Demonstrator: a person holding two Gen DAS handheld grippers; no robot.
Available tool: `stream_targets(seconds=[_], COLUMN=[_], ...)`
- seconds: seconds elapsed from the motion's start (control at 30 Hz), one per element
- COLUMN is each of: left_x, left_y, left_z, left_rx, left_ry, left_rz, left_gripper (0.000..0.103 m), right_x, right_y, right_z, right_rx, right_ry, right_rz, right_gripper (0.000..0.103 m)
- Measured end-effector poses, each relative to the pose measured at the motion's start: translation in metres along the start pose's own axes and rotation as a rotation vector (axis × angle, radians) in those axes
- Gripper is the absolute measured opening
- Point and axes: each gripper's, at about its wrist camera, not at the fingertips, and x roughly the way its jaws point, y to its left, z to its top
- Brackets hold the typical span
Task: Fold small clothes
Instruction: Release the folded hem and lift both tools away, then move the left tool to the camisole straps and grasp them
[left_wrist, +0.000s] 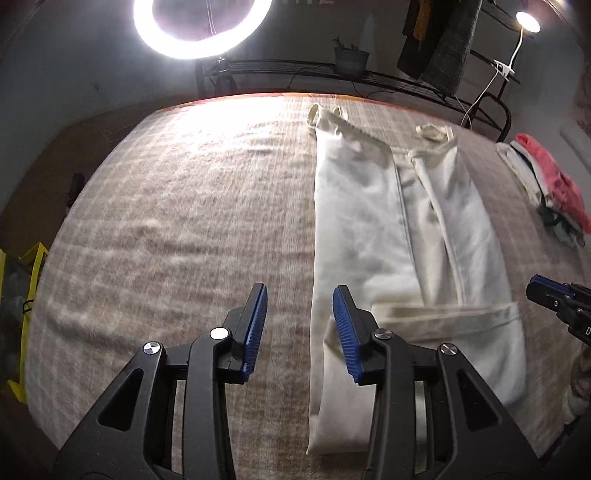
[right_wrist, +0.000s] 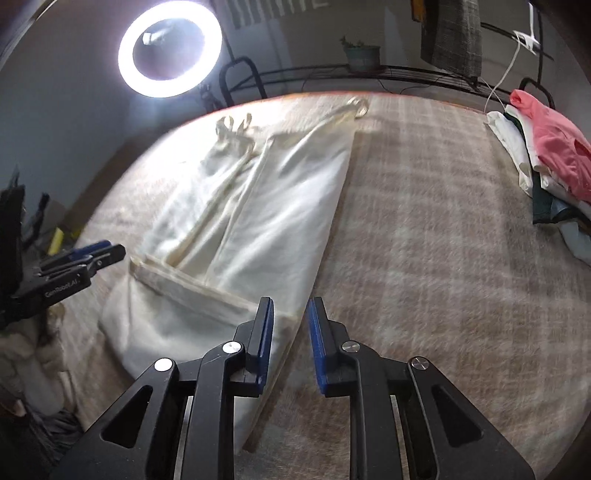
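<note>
Step in hand is judged as mid-fold on the cream garment (left_wrist: 399, 236): both long sides are already turned inward, and it is laid as a narrow strip on the plaid blanket (left_wrist: 177, 221), right of centre in the left wrist view, left of centre in the right. Left gripper (left_wrist: 299, 325) is held open and empty, low over the blanket at the garment's left edge, near end. Right gripper (right_wrist: 290, 336) is also seen parted, nothing clamped, hovering at the garment's right edge; contact with the cloth cannot be told. Next move is judged to call for both near corners to be pinched together and the near end carried toward the strap end, kept level so the side folds are not pulled open. Left view alone shows the yellow frame (left_wrist: 27, 273) at the far left; motion blur is present in both. Right view shows more of the stacked clothes (right_wrist: 546, 155) at the far right, pink piece on top.
</note>
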Motion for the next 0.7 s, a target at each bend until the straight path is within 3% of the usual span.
stream_targets(seconds=[0.23, 0.3, 0.37, 0.7], left_x=[0.022, 0.031, 0.043, 0.102], left_y=[0.006, 0.006, 0.007, 0.017], left_z=[0.053, 0.066, 0.079, 0.105], left_rx=[-0.047, -0.071, -0.099, -0.176], left_ry=[0.006, 0.000, -0.001, 0.037], left_rz=[-0.068, -0.092, -0.123, -0.165], left_gripper=[0.040, 0.040, 0.040, 0.040], right_x=[0.005, 0.015, 0.026, 0.087], right_y=[-0.005, -0.007, -0.013, -0.057], right_z=[0.042, 0.056, 0.071, 0.119], right_rx=[-0.008, -0.011, 0.007, 0.148], right_ry=[-0.040, -0.035, -0.042, -0.027], right_rz=[0.024, 0.024, 0.029, 0.066], right_gripper=[0.019, 0.039, 0.047, 0.047])
